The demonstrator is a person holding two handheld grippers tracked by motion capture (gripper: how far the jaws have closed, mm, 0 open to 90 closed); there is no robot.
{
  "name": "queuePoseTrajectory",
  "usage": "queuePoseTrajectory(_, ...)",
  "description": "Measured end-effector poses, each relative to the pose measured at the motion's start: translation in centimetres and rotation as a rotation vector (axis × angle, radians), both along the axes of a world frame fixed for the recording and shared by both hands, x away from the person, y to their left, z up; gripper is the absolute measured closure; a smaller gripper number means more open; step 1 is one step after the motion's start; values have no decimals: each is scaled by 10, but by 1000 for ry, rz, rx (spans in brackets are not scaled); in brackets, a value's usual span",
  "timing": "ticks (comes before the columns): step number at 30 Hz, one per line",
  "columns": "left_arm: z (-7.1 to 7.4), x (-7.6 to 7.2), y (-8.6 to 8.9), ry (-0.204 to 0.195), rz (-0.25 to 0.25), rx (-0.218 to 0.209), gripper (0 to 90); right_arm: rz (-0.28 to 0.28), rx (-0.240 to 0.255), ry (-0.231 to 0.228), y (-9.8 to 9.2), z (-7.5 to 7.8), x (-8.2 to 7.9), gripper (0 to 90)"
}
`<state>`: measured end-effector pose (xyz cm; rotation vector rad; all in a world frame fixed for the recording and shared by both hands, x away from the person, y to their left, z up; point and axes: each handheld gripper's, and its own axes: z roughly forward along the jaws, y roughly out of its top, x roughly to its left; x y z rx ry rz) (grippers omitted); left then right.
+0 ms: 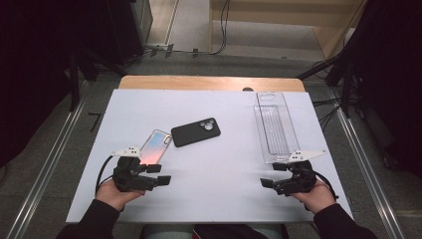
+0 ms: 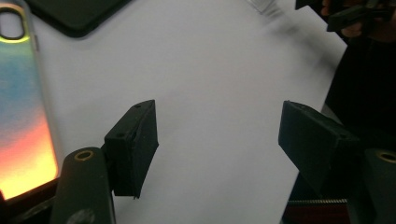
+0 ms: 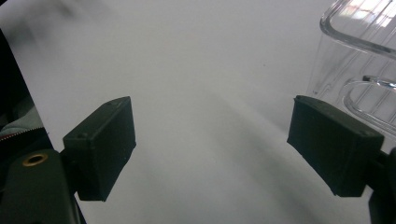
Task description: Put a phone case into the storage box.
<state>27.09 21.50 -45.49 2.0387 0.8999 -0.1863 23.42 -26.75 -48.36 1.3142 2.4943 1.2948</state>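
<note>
The iridescent phone case lies flat on the desk, just beside the black phone. The left gripper sits next to the case, fingers wide, empty. The right gripper, also wide and empty, rests near the clear tray. Nothing is fitted or grasped; all handling remains.
</note>
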Motion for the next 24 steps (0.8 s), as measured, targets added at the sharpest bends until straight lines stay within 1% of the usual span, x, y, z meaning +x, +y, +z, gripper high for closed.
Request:
queuePoseTrajectory(2, 0, 0, -1, -7, -11, 8, 287, 0, -2, 1, 0, 0, 0, 132)
queuePoseTrajectory(3, 0, 0, -1, -4, -11, 7, 287, 0, -1, 2, 0, 0, 0, 132)
queuePoseTrajectory(5, -1, 1, -1, 5, -3, 11, 287, 0, -2, 4, 0, -1, 0, 132)
queuePoseTrajectory(8, -1, 2, 0, 5, 13, 22, 287, 2, -2, 3, 0, 0, 0, 132)
queuePoseTrajectory(10, 0, 2, 0, 4, 20, 21, 287, 3, -3, 1, 0, 0, 0, 132)
queuePoseTrajectory(12, 0, 3, 1, -1, 31, 19, 287, 0, -3, 3, 0, 0, 0, 132)
queuePoseTrajectory(14, 1, 4, 2, -9, 43, 29, 281, 0, -3, 7, 1, -1, 0, 132)
queuePoseTrajectory(15, 1, 5, 3, -10, 52, 34, 264, 1, -4, 7, 1, -1, 0, 132)
queuePoseTrajectory(18, 3, 8, 5, -3, 79, 33, 263, 3, -6, 7, 1, -1, 0, 132)
queuePoseTrajectory(19, 4, 8, 6, -10, 95, 34, 263, 2, -4, 8, 1, -1, 0, 132)
queuePoseTrajectory(21, 5, 9, 8, -30, 105, 50, 256, 2, -3, 7, 1, -1, 0, 132)
queuePoseTrajectory(22, 5, 10, 9, -32, 112, 53, 233, 1, -3, 8, 1, -1, 0, 132)
queuePoseTrajectory(23, 5, 11, 11, -31, 122, 57, 225, 1, -3, 8, 0, -1, 0, 132)
queuePoseTrajectory(24, 4, 13, 13, -24, 125, 51, 225, 1, -5, 9, 1, -1, 0, 132)
